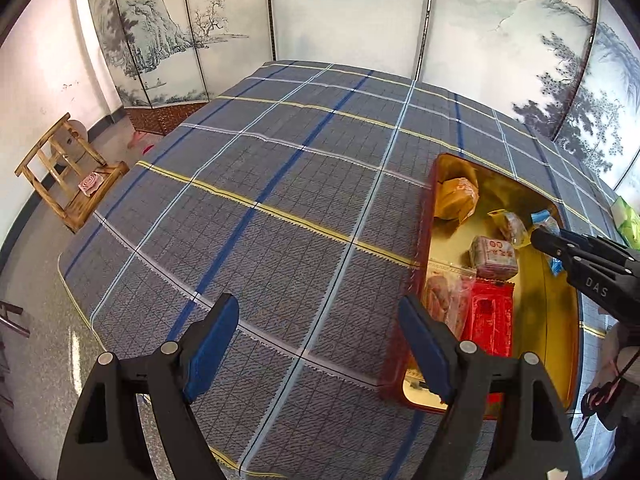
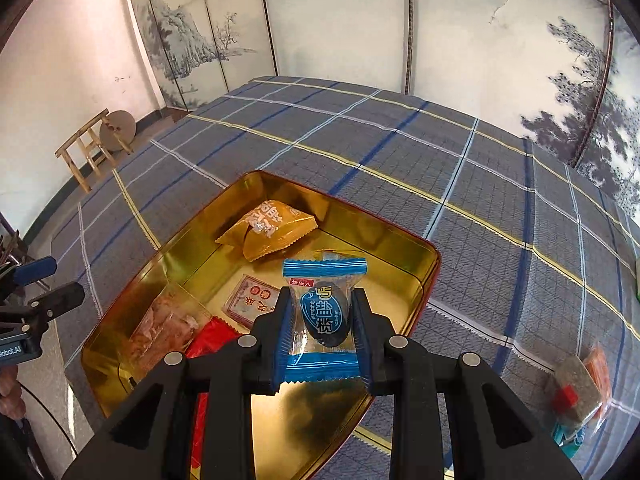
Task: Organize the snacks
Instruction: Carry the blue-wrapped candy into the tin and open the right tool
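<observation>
Your right gripper [image 2: 322, 326] pinches the blue-wrapped candy [image 2: 325, 314] over the gold tin [image 2: 416, 300]. Its light, crinkly film slips easily, so hold across the firm middle. Your left gripper [image 1: 320, 344] is spread wide, empty.

The left wrist view looks steeply down along the left gripper [image 1: 320, 344] onto the plaid tablecloth [image 1: 256, 208], with the gold tin [image 1: 560, 288] off to the right of its fingers and the right gripper [image 1: 538, 240] reaching in from that edge. The right wrist view looks down from close above the tin [image 2: 416, 280], which lies straight ahead of its gripper [image 2: 322, 328]. Both views share the tin, the cloth, the painted folding screen [image 1: 344, 12] behind and the wooden stool [image 1: 68, 176] at far left.
</observation>
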